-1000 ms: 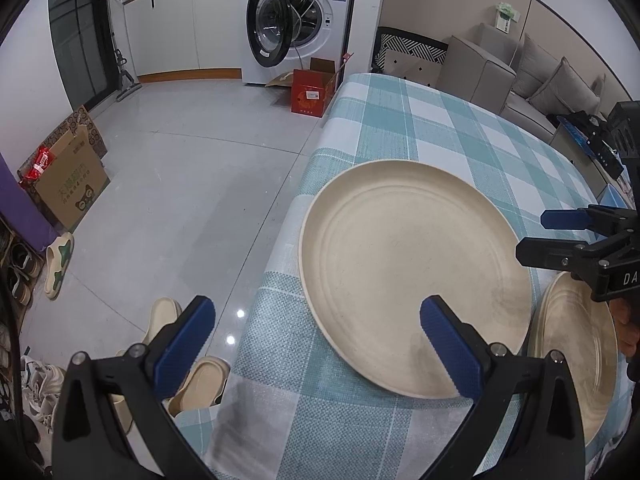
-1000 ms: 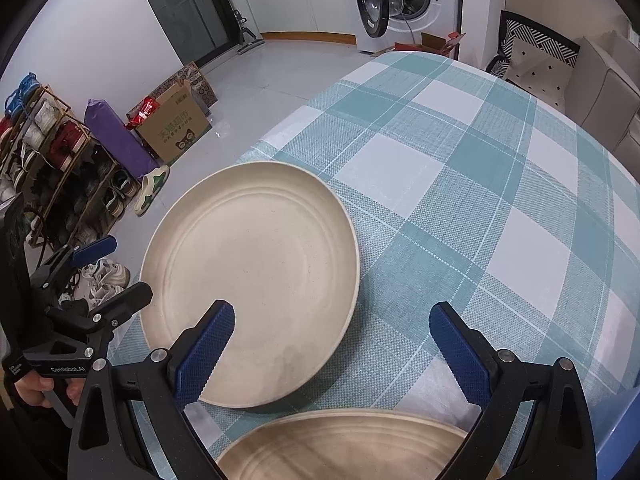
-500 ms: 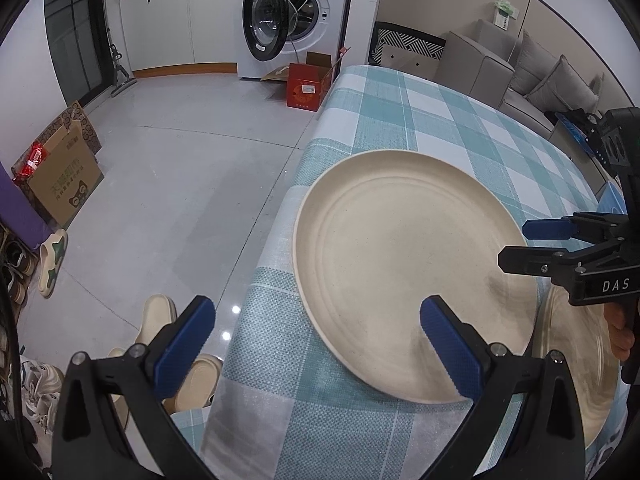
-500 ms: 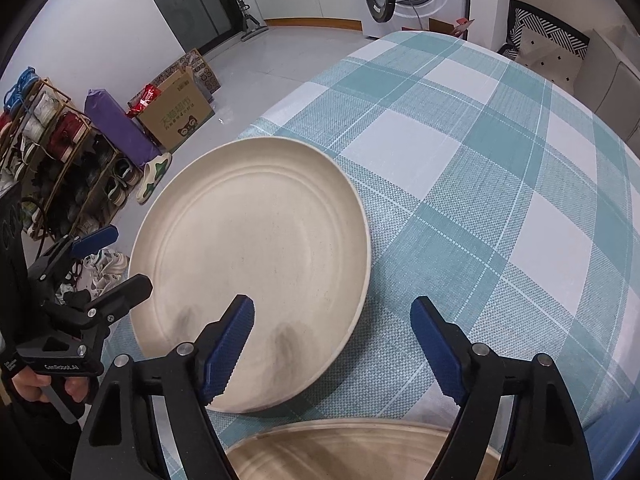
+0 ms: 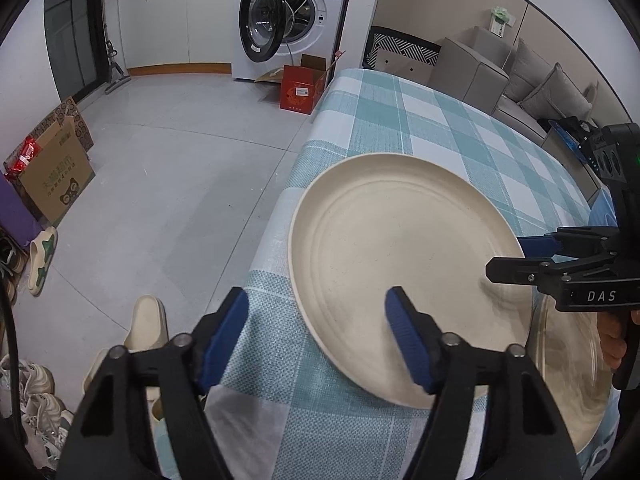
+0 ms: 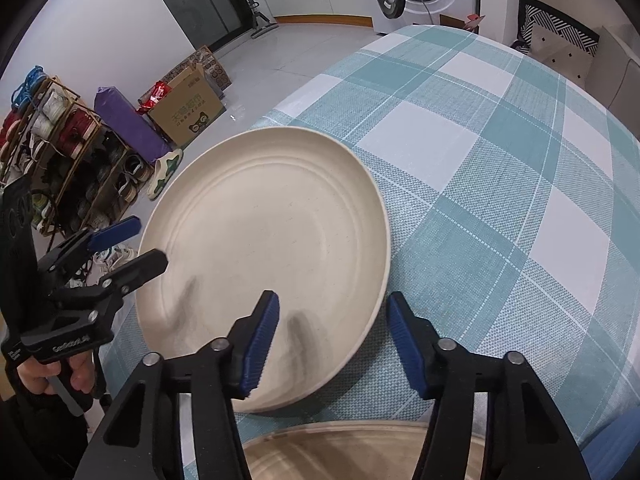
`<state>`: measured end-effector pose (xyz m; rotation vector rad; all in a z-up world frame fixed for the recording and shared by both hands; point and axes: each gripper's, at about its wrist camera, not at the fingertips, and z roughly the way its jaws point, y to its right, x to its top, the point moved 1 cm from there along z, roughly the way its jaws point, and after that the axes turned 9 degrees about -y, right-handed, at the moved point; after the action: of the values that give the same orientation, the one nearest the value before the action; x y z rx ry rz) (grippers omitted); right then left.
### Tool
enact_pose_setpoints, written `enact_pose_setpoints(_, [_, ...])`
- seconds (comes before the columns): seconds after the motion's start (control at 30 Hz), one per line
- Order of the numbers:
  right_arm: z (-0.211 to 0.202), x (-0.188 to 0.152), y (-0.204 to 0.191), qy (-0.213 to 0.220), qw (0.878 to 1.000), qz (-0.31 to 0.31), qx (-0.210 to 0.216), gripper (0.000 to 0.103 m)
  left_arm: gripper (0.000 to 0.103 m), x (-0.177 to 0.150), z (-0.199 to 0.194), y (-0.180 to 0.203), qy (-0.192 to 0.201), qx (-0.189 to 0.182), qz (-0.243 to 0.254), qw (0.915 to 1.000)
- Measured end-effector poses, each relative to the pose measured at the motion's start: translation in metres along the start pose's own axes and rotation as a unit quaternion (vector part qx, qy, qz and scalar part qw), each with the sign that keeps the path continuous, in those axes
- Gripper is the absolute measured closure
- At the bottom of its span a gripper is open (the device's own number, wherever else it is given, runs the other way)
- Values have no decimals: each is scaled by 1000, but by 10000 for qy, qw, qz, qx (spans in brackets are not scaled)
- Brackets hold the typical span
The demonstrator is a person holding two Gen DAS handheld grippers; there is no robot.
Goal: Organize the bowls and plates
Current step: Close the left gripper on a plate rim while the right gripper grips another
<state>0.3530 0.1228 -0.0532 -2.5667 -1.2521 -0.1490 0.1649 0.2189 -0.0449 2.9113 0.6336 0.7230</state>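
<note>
While both sets of jaws are closing, noted: large cream plate [image 5: 404, 256] lying flat at the tabletop's near left edge, on checked tablecloth [image 6: 500, 160]. Left gripper [image 5: 316, 336] straddling the plate's near-left rim, pads not yet pressing. Right gripper [image 6: 332, 336] straddling the near-right rim, likewise no contact confirmed. Second plate [image 6: 340, 456] at the near edge, just beside the first, partly hidden. Step judged: two-handed pickup of the large plate, early in the task. Next move calls for a firm pinch on both rims, then an even lift to keep it level
</note>
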Motion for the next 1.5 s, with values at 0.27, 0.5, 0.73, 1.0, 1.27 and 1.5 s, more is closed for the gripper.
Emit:
enact_pose_setpoints(0.27, [0, 3, 5, 61, 9998, 158, 119, 59, 37, 2, 2, 0, 19, -22, 8, 10000])
enact_pose_setpoints(0.5, [4, 4, 3, 33, 9999, 111, 10, 61, 56, 4, 6, 1, -59, -61, 27, 10000])
enact_pose_setpoints(0.73, [9, 3, 3, -14, 9999, 86, -79, 72, 69, 3, 7, 4, -107, -117, 77, 9998])
enact_pose_setpoints(1.0, [10, 3, 3, -28, 9998, 65, -200, 78, 77, 3, 5, 1, -139, -101, 43, 9998])
enact_pose_setpoints(1.27, [7, 0, 4, -59, 9998, 96, -172, 80, 79, 1, 4, 1, -160, -73, 47, 9998])
enact_pose_setpoints(1.5, [2, 1, 6, -84, 9997, 208, -24, 80, 79, 3, -1, 2, -142, -54, 54, 9999])
